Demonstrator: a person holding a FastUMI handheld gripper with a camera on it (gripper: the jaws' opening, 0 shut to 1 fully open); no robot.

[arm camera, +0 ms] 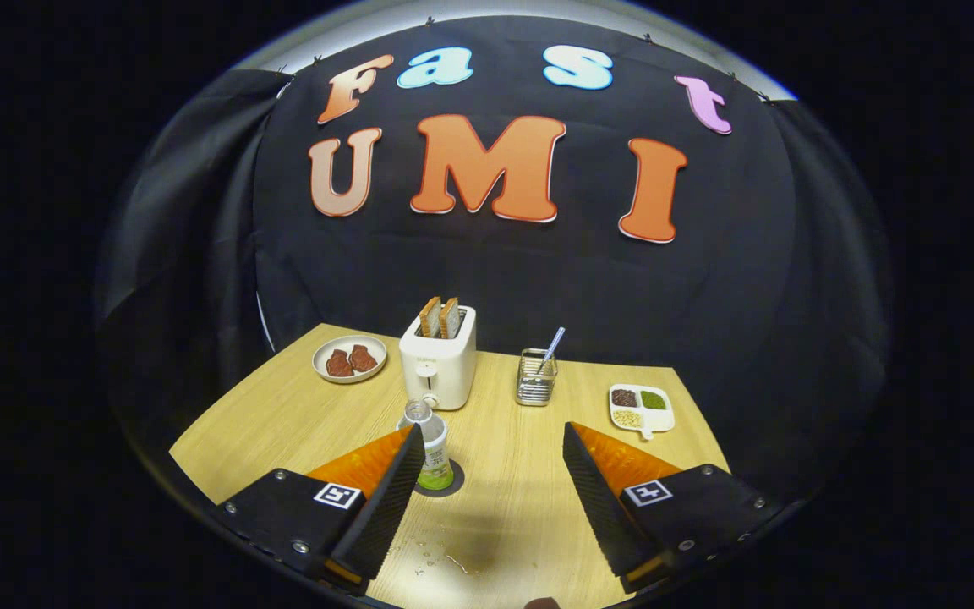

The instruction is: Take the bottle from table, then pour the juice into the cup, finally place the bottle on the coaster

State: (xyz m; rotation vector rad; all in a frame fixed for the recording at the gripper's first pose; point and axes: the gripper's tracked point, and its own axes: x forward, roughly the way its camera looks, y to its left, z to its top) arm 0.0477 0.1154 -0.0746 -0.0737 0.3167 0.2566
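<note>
A small clear bottle (431, 444) with a little green juice at its bottom stands upright on a dark round coaster (451, 486) on the wooden table (504, 507). It is just ahead of my left finger and partly hidden by that finger's tip. My gripper (491, 440) is open, with nothing between its fingers and bare table in the gap. Small drops of liquid (445, 560) lie on the table near the fingers' bases.
A white toaster (439, 364) with two bread slices stands beyond the bottle. Left of it is a plate (349, 359) with brown pieces. A metal holder (536, 376) with a straw and a divided white dish (641, 408) stand to the right.
</note>
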